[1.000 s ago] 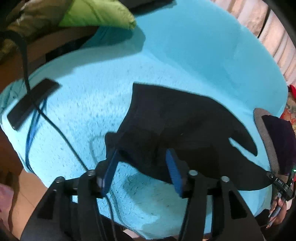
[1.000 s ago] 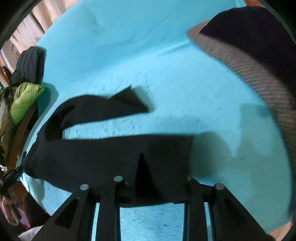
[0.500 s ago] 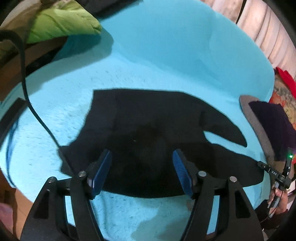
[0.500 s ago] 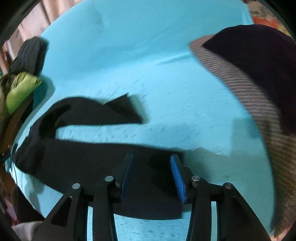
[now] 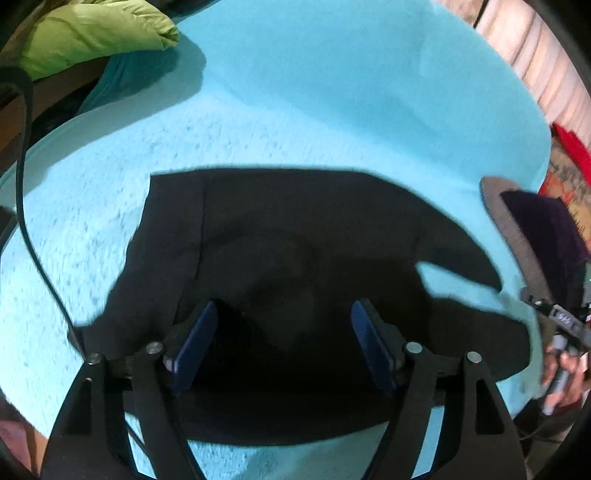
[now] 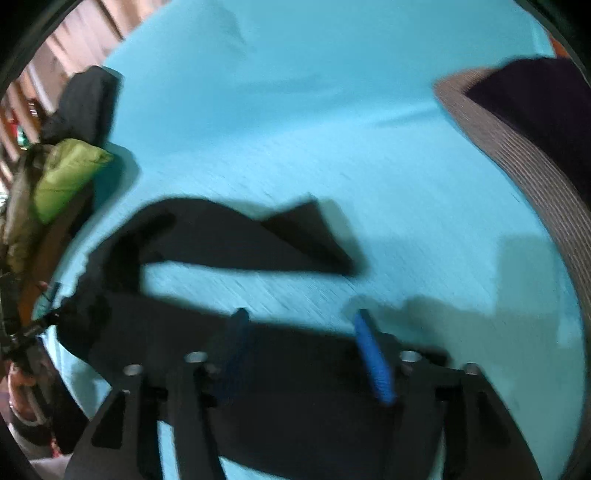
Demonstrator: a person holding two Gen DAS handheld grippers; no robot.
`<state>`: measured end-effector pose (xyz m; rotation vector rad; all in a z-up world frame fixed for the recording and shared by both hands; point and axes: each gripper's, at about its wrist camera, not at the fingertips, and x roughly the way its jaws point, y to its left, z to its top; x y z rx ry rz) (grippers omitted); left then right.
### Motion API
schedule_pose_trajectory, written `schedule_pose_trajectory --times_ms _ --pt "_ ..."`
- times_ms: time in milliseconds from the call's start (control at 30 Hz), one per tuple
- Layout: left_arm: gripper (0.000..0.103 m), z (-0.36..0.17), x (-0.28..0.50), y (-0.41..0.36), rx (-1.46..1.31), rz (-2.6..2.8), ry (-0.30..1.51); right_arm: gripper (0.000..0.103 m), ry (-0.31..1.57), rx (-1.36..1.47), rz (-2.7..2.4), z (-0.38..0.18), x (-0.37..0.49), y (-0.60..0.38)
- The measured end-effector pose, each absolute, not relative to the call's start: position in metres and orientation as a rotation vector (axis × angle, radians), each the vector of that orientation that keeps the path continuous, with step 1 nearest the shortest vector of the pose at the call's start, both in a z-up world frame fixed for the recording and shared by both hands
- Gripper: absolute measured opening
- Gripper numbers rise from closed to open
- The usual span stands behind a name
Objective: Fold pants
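Black pants [image 5: 280, 236] lie spread on a turquoise blanket [image 5: 332, 92], waist to the left, legs running right. My left gripper [image 5: 284, 332] is open, hovering over the waist and seat area with blue pads apart, holding nothing. In the right wrist view the pants [image 6: 221, 243] show two legs, one angled away, one under the tool. My right gripper [image 6: 301, 332] is open above the near leg's end, holding nothing.
A green cushion [image 5: 92, 33] lies at the far left. A black cable [image 5: 33, 229] runs along the blanket's left edge. A grey-rimmed dark cushion [image 6: 517, 140] sits to the right. A dark garment [image 6: 81, 107] lies at the back left. The other hand's tool [image 5: 561, 325] shows at right.
Both grippers opened and let go of the pants. The pants now lie flat on the blanket. The left gripper moved over the waist; the right one drew back over the near leg.
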<state>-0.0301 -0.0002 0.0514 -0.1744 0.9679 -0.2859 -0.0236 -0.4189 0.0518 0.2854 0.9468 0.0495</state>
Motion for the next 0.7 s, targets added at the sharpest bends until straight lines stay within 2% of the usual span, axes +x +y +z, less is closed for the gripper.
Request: schedule_pose_trajectory --times_ms 133,433,700 --pt "0.084 0.065 0.005 0.008 -0.211 -0.322 0.95 0.073 0.931 0.214 0.153 0.053 0.025 -0.39" --pt "0.084 0.038 0.096 0.026 -0.138 -0.307 0.986 0.074 1.009 0.071 0.274 0.028 0.115 -0.346" --pt "0.084 0.023 0.11 0.02 0.026 -0.264 1.006 0.075 1.057 0.017 0.293 0.01 0.137 -0.337"
